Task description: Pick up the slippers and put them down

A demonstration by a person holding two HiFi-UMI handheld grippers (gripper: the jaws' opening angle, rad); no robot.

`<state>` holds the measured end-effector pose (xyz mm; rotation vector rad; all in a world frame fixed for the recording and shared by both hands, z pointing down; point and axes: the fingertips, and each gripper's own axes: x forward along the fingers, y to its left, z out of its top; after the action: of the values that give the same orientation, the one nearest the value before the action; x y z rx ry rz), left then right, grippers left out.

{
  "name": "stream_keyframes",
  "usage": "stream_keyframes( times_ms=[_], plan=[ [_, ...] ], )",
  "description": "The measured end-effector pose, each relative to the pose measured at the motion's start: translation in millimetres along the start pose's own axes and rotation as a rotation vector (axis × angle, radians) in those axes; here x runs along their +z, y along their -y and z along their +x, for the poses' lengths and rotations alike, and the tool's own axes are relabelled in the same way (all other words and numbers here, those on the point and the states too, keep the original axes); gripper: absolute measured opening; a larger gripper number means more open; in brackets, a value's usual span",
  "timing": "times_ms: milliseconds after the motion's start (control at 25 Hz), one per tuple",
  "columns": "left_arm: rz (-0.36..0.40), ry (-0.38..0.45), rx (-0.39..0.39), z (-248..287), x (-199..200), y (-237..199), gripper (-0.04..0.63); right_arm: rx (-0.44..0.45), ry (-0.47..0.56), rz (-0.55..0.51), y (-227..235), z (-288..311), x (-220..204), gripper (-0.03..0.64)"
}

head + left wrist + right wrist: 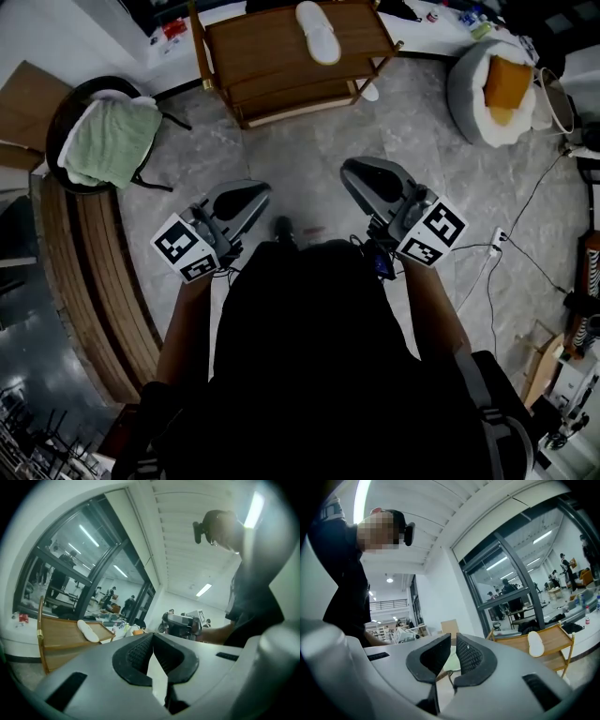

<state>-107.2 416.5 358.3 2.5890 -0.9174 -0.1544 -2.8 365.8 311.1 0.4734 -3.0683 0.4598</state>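
A green towel (111, 139) drapes a dark chair (66, 122) at far left on the grey tiled floor (300, 159). The person holds the left hand-held gripper (251, 191) close to the body, its jaws closed tip to tip on nothing. Ahead, well apart from both tools, one white slipper (319, 31) lies on top of the wooden surface (253, 42). A white shape (369, 91) by its right leg is too hidden to name. The right hand-held gripper (358, 173) is all but shut and empty. At far right, an orange cushion (506, 86) sits in a round grey seat (466, 89).
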Motion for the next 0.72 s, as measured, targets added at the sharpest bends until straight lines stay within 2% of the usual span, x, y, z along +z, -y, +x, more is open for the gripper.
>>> stream_keyframes(
  times_ms=[280,440,720],
  plan=[
    [-0.039,-0.006,-0.081,32.1,7.6,-41.1,0.011,-0.064,-0.026,0.059,31.5,13.3,-4.0,0.043],
    [-0.038,-0.037,-0.113,64.7,7.3,-51.6,0.011,-0.06,-0.011,0.075,61.3,13.3,0.7,0.043],
    [-0.039,-0.064,-0.069,109.6,26.0,-104.4,0.011,-0.011,0.012,0.108,135.0,37.2,11.0,0.043]
  ],
)
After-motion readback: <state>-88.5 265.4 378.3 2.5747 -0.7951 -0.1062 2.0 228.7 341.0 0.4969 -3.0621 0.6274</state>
